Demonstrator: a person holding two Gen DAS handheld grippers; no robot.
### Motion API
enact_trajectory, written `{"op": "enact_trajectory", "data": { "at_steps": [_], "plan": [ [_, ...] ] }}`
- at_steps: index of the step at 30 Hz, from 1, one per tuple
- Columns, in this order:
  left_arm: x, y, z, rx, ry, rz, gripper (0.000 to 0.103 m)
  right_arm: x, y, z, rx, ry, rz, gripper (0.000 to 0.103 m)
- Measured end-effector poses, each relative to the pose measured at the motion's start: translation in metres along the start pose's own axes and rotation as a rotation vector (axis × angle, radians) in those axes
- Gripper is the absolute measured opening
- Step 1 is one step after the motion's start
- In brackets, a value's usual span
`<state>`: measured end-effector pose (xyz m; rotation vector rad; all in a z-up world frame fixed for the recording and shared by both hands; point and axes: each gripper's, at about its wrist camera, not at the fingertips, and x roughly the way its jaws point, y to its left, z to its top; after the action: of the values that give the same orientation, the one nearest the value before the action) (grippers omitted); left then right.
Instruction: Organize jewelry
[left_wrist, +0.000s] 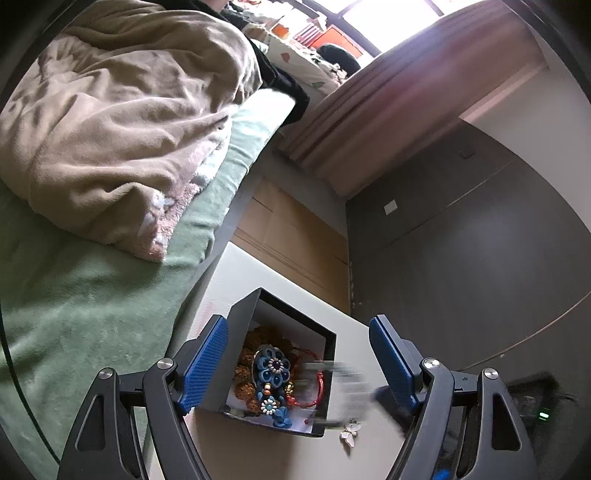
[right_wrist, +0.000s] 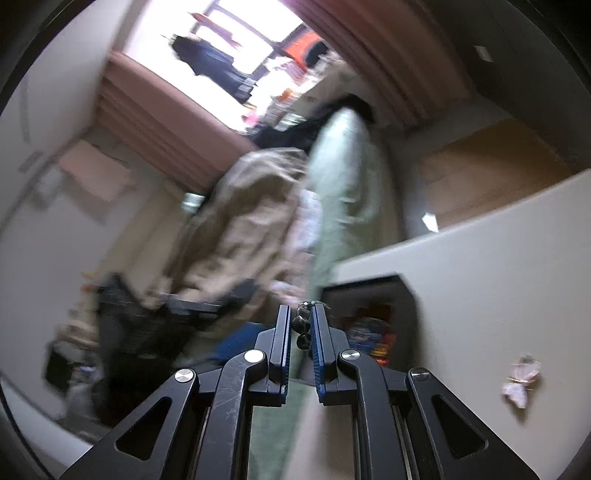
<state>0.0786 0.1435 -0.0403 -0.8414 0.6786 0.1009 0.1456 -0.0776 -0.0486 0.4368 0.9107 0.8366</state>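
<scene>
Jewelry box on the counter, seen two ways

Our left gripper (left_wrist: 299, 360) gapes over the box (left_wrist: 280, 354); only the right view shows our right gripper (right_wrist: 300, 325) holding dark beads (right_wrist: 301, 326).

Bedroom, bed (left_wrist: 74, 295), blanket (left_wrist: 122, 122), curtains (left_wrist: 399, 92)

We see a black box (left_wrist: 284, 373) holding a blue flower ornament (left_wrist: 274, 373) with white-beaded centres and a red cord bracelet (left_wrist: 314, 384); a white butterfly pendant (left_wrist: 349, 435); blue gripper pads (left_wrist: 207, 363); a beige blanket (left_wrist: 122, 122) on a green sheet (left_wrist: 74, 302).
</scene>
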Motion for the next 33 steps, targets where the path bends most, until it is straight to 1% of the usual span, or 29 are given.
{"op": "enact_trajectory", "data": {
  "at_steps": [1, 2, 3, 5, 8, 9, 11, 16, 19, 25, 28, 33],
  "plan": [
    [0.0, -0.001, 0.0, 0.002, 0.002, -0.002, 0.079, 0.007, -0.006, 0.0, 0.015, 0.041, -0.028, 0.04],
    [0.001, -0.002, 0.0, 0.003, 0.004, -0.006, 0.079, 0.013, -0.014, 0.0, 0.044, 0.082, -0.046, 0.057],
    [0.001, -0.002, -0.001, 0.003, 0.005, -0.009, 0.079, 0.014, -0.022, -0.001, 0.079, 0.094, -0.059, 0.06],
    [0.001, -0.004, -0.002, 0.005, 0.008, -0.014, 0.079, 0.008, -0.032, -0.001, 0.119, 0.081, -0.063, 0.06],
    [0.002, -0.007, -0.004, 0.016, 0.016, -0.018, 0.079, -0.007, -0.04, 0.002, 0.144, 0.057, -0.069, 0.061],
    [0.002, -0.009, -0.005, 0.022, 0.019, -0.017, 0.079, -0.013, -0.043, 0.002, 0.149, 0.042, -0.078, 0.065],
    [0.003, -0.012, -0.008, 0.035, 0.024, -0.017, 0.079, -0.021, -0.045, 0.001, 0.157, 0.023, -0.101, 0.07],
    [0.006, -0.025, -0.018, 0.085, 0.041, -0.013, 0.079, -0.038, -0.052, -0.001, 0.16, 0.017, -0.142, 0.07],
    [0.01, -0.036, -0.027, 0.123, 0.06, -0.015, 0.08, -0.053, -0.056, -0.003, 0.152, 0.014, -0.194, 0.07],
    [0.015, -0.055, -0.045, 0.189, 0.086, -0.018, 0.08, -0.076, -0.073, -0.008, 0.167, 0.032, -0.263, 0.07],
    [0.019, -0.064, -0.054, 0.222, 0.1, -0.015, 0.08, -0.084, -0.079, -0.011, 0.173, 0.036, -0.283, 0.07],
    [0.03, -0.08, -0.073, 0.291, 0.143, 0.001, 0.08, -0.093, -0.091, -0.017, 0.221, 0.049, -0.343, 0.07]
  ]
}}
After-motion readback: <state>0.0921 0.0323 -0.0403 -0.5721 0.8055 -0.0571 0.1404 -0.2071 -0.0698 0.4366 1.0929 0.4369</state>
